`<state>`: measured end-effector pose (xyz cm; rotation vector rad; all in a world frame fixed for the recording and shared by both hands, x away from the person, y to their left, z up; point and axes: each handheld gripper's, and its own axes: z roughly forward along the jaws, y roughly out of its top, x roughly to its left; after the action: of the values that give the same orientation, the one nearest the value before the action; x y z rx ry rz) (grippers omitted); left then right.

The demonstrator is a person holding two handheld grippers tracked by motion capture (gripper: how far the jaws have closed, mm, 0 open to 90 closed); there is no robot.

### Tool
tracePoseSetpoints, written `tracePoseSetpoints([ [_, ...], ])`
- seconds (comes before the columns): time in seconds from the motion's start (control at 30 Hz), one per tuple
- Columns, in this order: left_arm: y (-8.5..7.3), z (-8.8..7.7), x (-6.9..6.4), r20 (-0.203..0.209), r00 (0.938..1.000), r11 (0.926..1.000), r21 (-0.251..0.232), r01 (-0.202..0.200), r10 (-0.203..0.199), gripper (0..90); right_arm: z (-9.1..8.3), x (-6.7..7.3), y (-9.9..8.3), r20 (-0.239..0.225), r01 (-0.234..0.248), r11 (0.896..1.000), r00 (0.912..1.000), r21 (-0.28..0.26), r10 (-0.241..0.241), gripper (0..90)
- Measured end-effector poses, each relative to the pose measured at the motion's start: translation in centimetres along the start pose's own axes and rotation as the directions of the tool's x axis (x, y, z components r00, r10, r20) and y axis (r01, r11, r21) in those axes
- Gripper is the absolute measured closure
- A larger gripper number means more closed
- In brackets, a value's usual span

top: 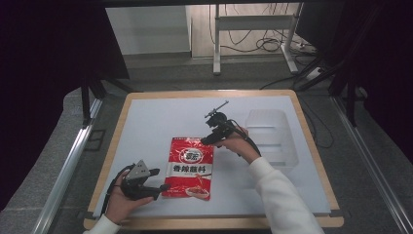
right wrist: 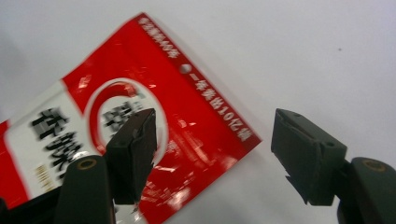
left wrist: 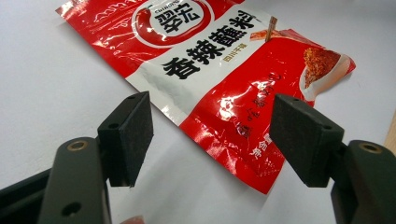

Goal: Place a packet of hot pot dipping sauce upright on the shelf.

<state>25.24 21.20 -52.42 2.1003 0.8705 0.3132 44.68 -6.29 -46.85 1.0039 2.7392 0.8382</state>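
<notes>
High view shows a flat, glossy red-and-white foil seasoning pouch (top: 191,167) lying face up on the white worktop (top: 146,126), near the middle of its near edge. It looks light, limp and slick, likely to buckle if taken by the middle, so a sealed edge or corner seems the best hold. The left gripper (top: 159,179) sits just beside the pouch's near left corner, jaws apart with nothing between them. The right gripper (top: 206,141) hovers at the far right corner, jaws wide apart and not pressing on the pouch. A clear plastic tray (top: 272,141) stands towards the right edge.
</notes>
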Motion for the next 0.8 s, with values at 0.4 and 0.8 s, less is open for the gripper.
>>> tracePoseSetpoints([
  [0.4,-0.1,0.0,0.1,0.003,1.0000,1.0000,0.003,-0.003,0.003,30.0,2.7,-2.0,1.4,-0.072,-0.042,0.994,0.9962,0.103,0.049,38.0],
  [0.8,-0.1,0.0,-0.1,0.009,0.9999,0.9999,0.006,-0.011,0.011,29.9,3.8,-2.0,1.4,-0.050,-0.070,0.976,0.9953,0.208,0.082,47.8],
])
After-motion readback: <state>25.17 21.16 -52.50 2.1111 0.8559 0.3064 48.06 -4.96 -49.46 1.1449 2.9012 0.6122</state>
